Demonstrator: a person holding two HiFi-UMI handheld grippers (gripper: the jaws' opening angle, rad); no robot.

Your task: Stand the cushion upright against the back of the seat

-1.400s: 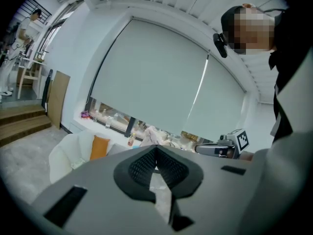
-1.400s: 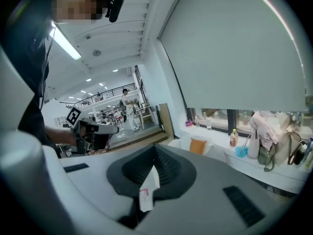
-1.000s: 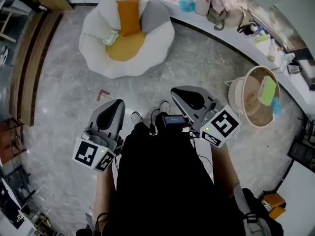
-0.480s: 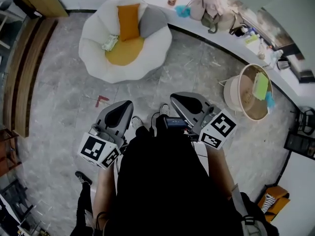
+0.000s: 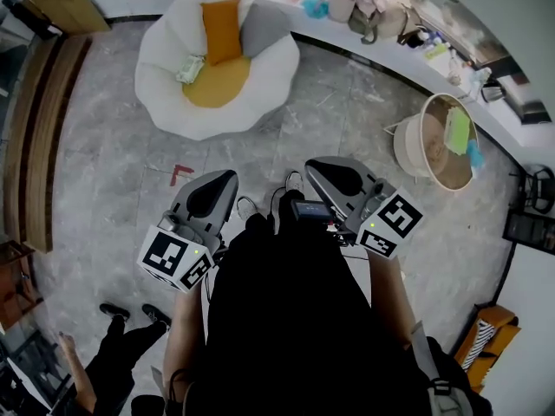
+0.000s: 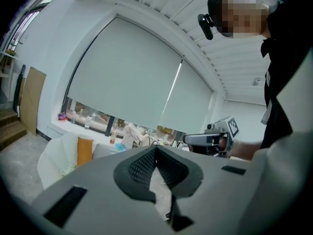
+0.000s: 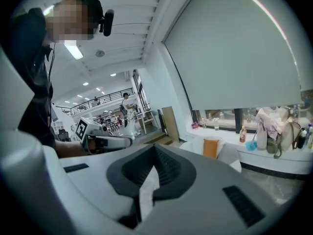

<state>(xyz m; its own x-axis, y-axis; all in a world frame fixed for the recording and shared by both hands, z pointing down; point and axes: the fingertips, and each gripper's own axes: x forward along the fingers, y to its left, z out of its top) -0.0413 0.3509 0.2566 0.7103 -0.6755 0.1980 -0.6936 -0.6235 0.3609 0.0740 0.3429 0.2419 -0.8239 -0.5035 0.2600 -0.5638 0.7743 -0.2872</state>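
Both shut: L gripper (image 5: 225,178), R gripper (image 5: 311,164); cushion (image 5: 222,30) well ahead of fingers (image 6: 139,168).

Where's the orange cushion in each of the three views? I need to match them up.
Head view: the orange cushion sits top left, in the white chair.
Left gripper view: orange cushion at lower left.
Right gripper view: orange cushion right of centre.
Shared landmark: the white chair around it.

The cushion (image 5: 222,29) rests in the seat (image 5: 169,104), the basket (image 5: 408,152) well right.
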